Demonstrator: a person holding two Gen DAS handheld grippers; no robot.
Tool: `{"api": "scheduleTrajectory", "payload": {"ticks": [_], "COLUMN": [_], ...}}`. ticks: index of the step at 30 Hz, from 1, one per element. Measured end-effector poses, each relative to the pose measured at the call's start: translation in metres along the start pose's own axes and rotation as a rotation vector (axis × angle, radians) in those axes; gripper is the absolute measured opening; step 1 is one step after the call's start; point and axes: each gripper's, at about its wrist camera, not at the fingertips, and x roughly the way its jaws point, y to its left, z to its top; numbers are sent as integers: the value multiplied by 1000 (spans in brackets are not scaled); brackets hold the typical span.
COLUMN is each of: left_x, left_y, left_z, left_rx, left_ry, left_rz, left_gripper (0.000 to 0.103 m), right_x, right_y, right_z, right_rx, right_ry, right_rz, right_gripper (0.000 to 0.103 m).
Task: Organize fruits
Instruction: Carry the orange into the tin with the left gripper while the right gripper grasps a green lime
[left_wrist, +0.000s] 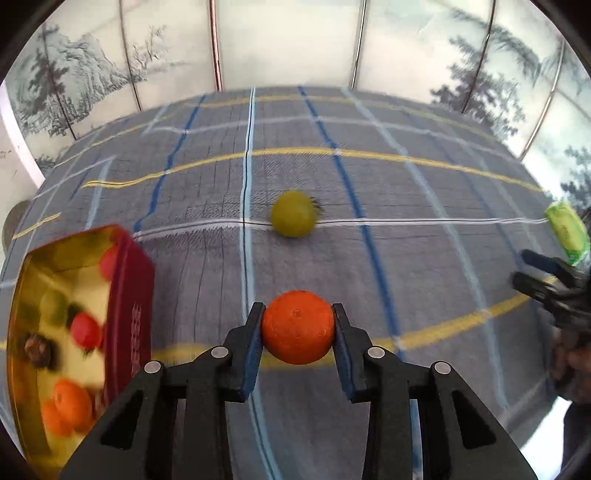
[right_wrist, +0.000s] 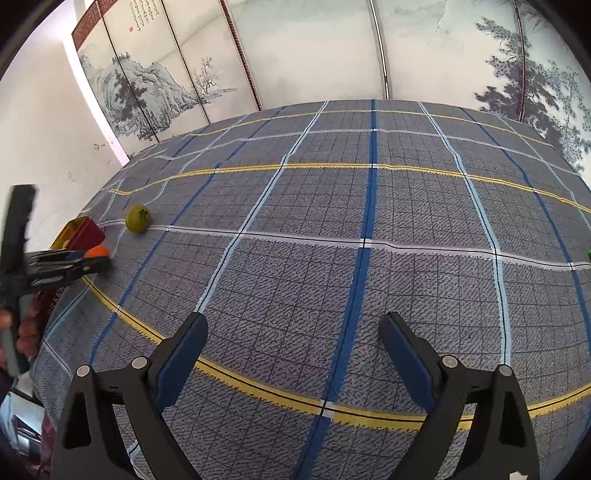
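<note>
My left gripper (left_wrist: 298, 314) is shut on an orange (left_wrist: 298, 326) and holds it above the checked tablecloth. A red tin box (left_wrist: 127, 314) with a gold inside stands to its left, holding several fruits: oranges, red ones, a green one and a brown one. A green fruit (left_wrist: 293, 213) lies on the cloth beyond the orange; it also shows in the right wrist view (right_wrist: 138, 218). My right gripper (right_wrist: 293, 328) is open and empty over the cloth. In the right wrist view the left gripper (right_wrist: 98, 258) with the orange (right_wrist: 97, 252) is at the far left beside the box (right_wrist: 85, 232).
A green packet (left_wrist: 567, 232) lies at the cloth's right edge. The right gripper (left_wrist: 535, 273) shows at the right of the left wrist view. A painted folding screen (right_wrist: 295, 48) stands behind the table (right_wrist: 369, 221). A white wall is to the left.
</note>
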Motion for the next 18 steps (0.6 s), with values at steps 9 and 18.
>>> {"api": "scheduleTrajectory", "payload": {"ticks": [9,18], "left_x": [-80,-127], "left_y": [2,28], "left_z": [-44,-68], "left_rx": [-81,-141], "left_ry": [-80,-130], "left_rz": [-84,-32], "left_gripper": [36,36], "right_x": [1,73], "right_y": [45,154], "right_z": [18,76], "right_rx": [-96,-271], "right_ry": [-26,-7], "right_rz": [131,275], "right_gripper": [94,92]}}
